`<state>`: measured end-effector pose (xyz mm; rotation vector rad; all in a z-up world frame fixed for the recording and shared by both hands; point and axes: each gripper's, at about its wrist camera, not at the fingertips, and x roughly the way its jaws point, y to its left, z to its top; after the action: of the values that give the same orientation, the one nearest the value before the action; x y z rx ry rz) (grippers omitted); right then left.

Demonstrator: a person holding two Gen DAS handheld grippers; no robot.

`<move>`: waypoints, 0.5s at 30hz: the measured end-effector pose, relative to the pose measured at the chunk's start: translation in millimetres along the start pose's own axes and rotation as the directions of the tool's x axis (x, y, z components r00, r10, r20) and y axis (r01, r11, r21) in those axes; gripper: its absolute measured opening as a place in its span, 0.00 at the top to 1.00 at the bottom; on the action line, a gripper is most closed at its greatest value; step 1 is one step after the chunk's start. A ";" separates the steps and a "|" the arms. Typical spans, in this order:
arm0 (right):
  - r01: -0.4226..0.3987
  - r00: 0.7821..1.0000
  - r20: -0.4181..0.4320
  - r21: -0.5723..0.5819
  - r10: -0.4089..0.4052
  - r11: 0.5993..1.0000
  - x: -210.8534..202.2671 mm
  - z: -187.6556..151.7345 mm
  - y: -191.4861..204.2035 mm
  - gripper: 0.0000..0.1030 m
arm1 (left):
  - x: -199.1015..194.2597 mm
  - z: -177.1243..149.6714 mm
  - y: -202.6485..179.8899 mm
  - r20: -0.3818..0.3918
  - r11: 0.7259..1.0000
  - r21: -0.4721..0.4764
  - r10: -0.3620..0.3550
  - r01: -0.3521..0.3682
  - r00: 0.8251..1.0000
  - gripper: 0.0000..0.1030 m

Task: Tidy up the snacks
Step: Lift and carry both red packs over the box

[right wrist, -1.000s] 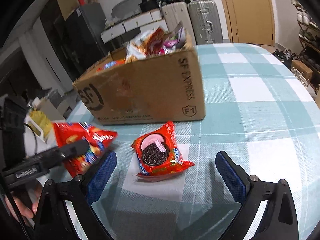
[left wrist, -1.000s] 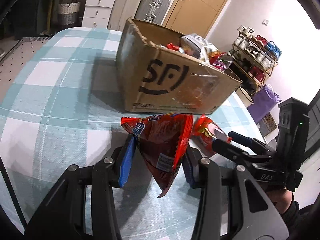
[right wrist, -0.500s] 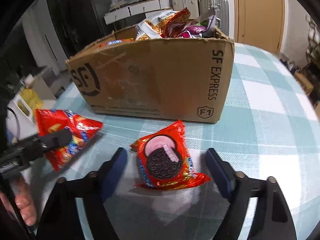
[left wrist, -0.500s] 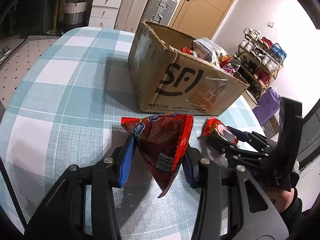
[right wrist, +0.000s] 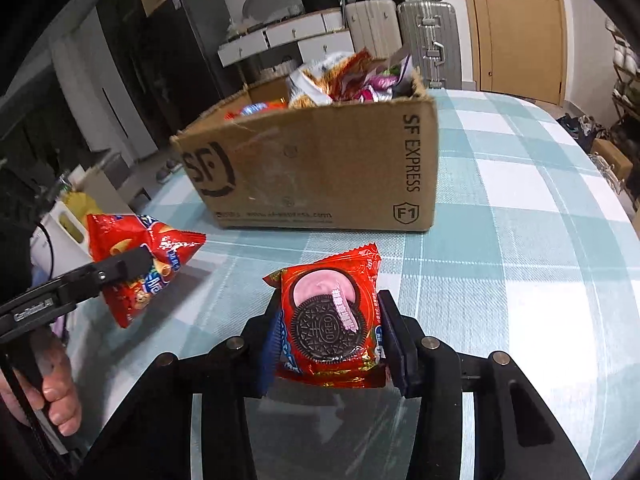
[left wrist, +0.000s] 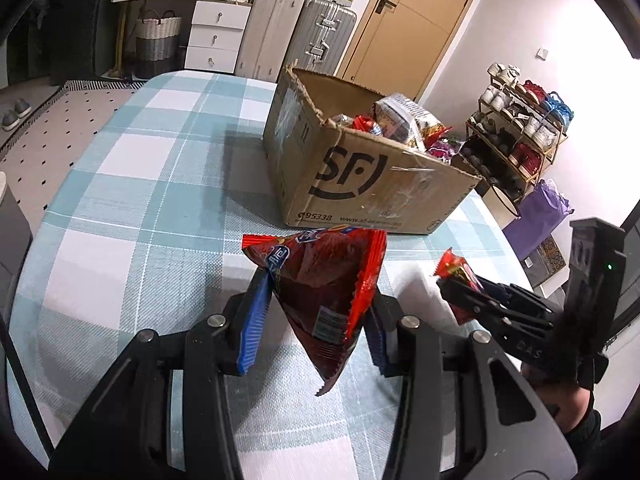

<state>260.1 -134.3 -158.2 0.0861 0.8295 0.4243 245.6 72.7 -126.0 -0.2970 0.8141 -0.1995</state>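
My left gripper (left wrist: 316, 292) is shut on a dark red triangular snack bag (left wrist: 328, 272), held above the checked tablecloth; the right wrist view shows the same bag (right wrist: 160, 248) in that gripper (right wrist: 132, 264) at the left. My right gripper (right wrist: 329, 308) has its jaws closing on a red Oreo packet (right wrist: 328, 320), blue pads pressing both its sides just above the cloth. That packet (left wrist: 460, 270) pokes out of the right gripper (left wrist: 456, 292) in the left wrist view. An open cardboard SF box (right wrist: 320, 176) full of snack packets stands just behind both.
The round table (right wrist: 520, 260) carries a teal and white checked cloth. Suitcases (left wrist: 324, 40), white drawers (left wrist: 212, 32) and a door (left wrist: 416, 12) stand behind it. A shoe rack (left wrist: 520, 132) and purple bag (left wrist: 536, 212) are at the right. A hand (right wrist: 52, 392) holds the left gripper.
The right gripper's jaws came in from wide apart onto the Oreo packet and lifted it slightly. The left gripper drew back and up a little with its bag.
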 end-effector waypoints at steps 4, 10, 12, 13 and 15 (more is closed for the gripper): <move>-0.020 0.999 0.027 0.008 0.020 1.000 -19.5 0.2 -0.7 0.57 | -11.7 -1.7 -5.8 0.013 1.000 0.007 -0.003 0.003 1.000 0.61; -0.064 0.995 0.080 0.022 0.062 0.998 -50.9 -10.6 7.7 0.57 | -28.2 -1.0 -13.2 0.032 1.000 0.015 -0.014 0.013 0.999 0.61; -0.074 0.993 0.098 0.019 0.072 0.997 -63.1 -10.9 8.7 0.57 | -34.4 0.2 -16.9 0.040 1.000 0.021 -0.020 0.019 0.999 0.61; -0.082 0.991 0.107 0.017 0.080 0.996 -69.4 -10.3 9.6 0.57 | -38.4 0.6 -18.8 0.047 0.999 0.024 -0.024 0.023 0.999 0.61; -0.091 0.989 0.120 0.012 0.089 0.996 -81.0 -8.8 10.9 0.57 | -43.5 2.7 -21.9 0.053 0.999 0.029 -0.034 0.032 0.998 0.61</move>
<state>201.7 -157.4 -105.2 0.1640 0.7138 0.4919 217.1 65.1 -87.2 -0.2880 0.7532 -0.2330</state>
